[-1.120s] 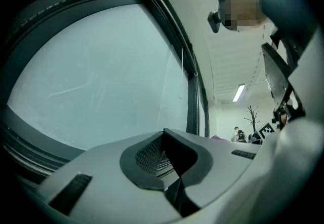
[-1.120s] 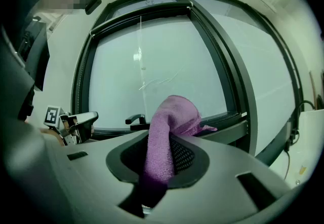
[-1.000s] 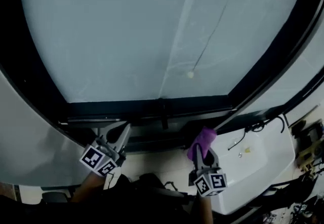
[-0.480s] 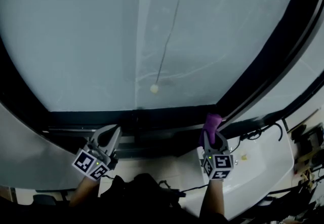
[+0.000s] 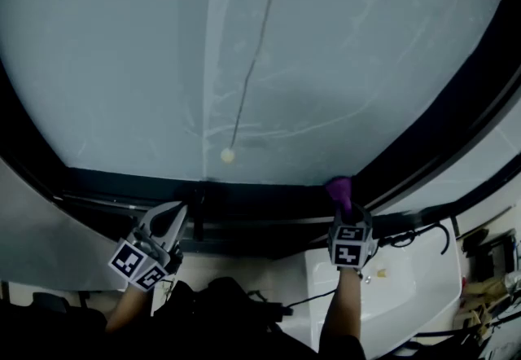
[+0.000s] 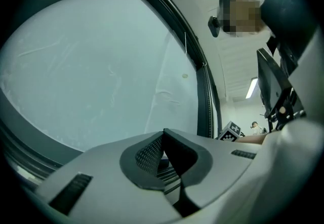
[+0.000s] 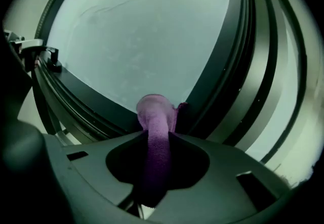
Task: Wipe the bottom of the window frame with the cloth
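Purple cloth (image 7: 154,116) clamped in the right tool (image 5: 345,210), its bunched tip at the bottom rail of the dark window frame (image 5: 260,192) near the right corner; left tool (image 6: 163,139) clenched on nothing, held below the rail, well apart.

The fuzzy purple cloth (image 5: 339,187) (image 7: 154,121) was bunched into a narrow roll and pinched in the right gripper (image 5: 345,208) (image 7: 157,139). Its rounded tip sat up against the dark bottom rail of the window frame (image 5: 260,195) (image 7: 91,94), right by the right-hand corner.
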`<state>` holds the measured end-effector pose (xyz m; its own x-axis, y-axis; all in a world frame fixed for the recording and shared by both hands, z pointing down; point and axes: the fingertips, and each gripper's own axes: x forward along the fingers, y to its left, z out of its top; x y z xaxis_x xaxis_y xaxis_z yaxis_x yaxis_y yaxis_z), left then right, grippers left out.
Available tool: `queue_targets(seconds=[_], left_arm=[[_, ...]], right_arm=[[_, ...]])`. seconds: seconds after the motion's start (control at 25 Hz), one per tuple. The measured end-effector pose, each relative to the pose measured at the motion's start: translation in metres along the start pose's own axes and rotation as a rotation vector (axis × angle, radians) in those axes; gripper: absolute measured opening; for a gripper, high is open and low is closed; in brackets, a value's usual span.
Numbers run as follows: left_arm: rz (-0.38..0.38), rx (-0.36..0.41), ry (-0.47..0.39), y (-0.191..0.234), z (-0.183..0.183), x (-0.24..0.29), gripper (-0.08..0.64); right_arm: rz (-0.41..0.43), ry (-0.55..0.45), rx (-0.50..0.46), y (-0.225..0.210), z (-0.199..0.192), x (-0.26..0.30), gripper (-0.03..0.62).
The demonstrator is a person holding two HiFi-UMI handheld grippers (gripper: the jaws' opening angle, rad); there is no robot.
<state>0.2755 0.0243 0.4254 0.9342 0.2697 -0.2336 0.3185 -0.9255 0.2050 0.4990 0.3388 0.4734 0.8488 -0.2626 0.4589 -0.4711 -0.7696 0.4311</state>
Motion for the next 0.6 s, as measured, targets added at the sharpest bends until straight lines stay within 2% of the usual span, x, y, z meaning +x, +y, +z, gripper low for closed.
queue_targets(seconds=[0.12,0.32,0.4,0.6], left_arm=[[0.035,-0.004,-0.001,0.002,-0.002,-0.003,0.000],[0.069,-0.004,0.010,0.002,-0.006,-0.003,0.000],[0.074,-0.003,0.017,-0.001,-0.008,-0.004,0.000],[0.087,-0.004,0.033,-0.003,-0.011,-0.012,0.000]], right_arm=[[-0.082,0.068,-0.066,-0.003,-0.004,0.007,0.081],[-0.172,0.164,-0.324,0.005,-0.002,0.008,0.081],[-0.167,0.178,-0.408,0.010,-0.002,0.008,0.081],[-0.089,0.157,-0.447,0.017,0.000,0.005,0.080]])
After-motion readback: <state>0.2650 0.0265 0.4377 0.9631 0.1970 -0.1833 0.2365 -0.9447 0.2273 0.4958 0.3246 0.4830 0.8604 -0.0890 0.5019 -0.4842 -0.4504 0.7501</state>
